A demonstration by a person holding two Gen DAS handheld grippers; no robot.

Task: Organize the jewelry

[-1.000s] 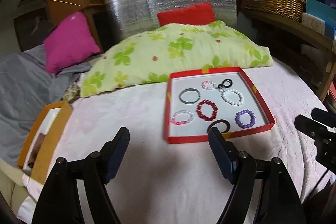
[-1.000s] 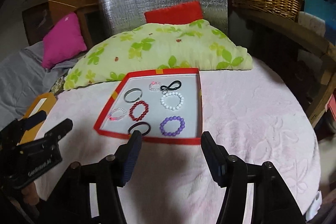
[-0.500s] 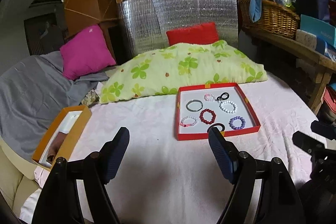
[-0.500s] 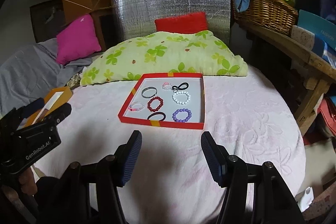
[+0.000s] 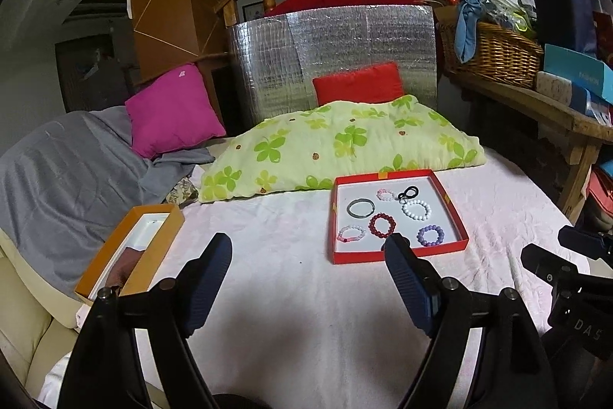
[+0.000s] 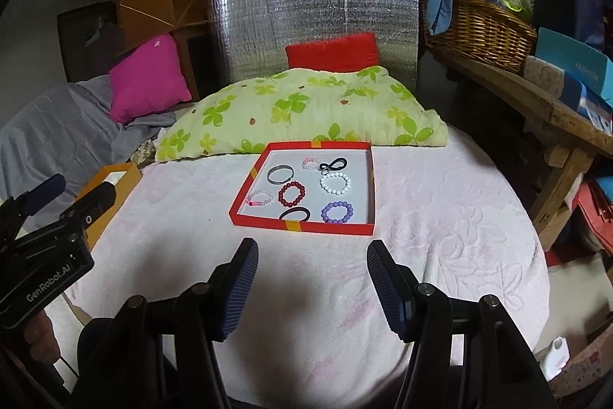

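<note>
Both tools hang well back from the work over the pale pink cover (image 6: 440, 236). The left gripper (image 5: 308, 278) and the right gripper (image 6: 312, 278) each have their jaws spread wide and hold nothing. All the jewelry I can see lies in the red tray (image 6: 302, 227) at the far middle of the bed, just in front of the clover-print pillow (image 6: 299, 110): a grey bangle (image 6: 281, 174), a dark red bead bracelet (image 6: 292, 193), a white bead bracelet (image 6: 335, 183), a purple bead bracelet (image 6: 336, 212), a black hair band (image 6: 294, 214), a black clasp (image 6: 332, 165) and two small pinkish strands. An orange box (image 5: 130, 248) sits open at the left edge. That could mean the sorting is finished or yet to come. Any pick would go best from above, on one ring's rim, since they lie close together.
</note>
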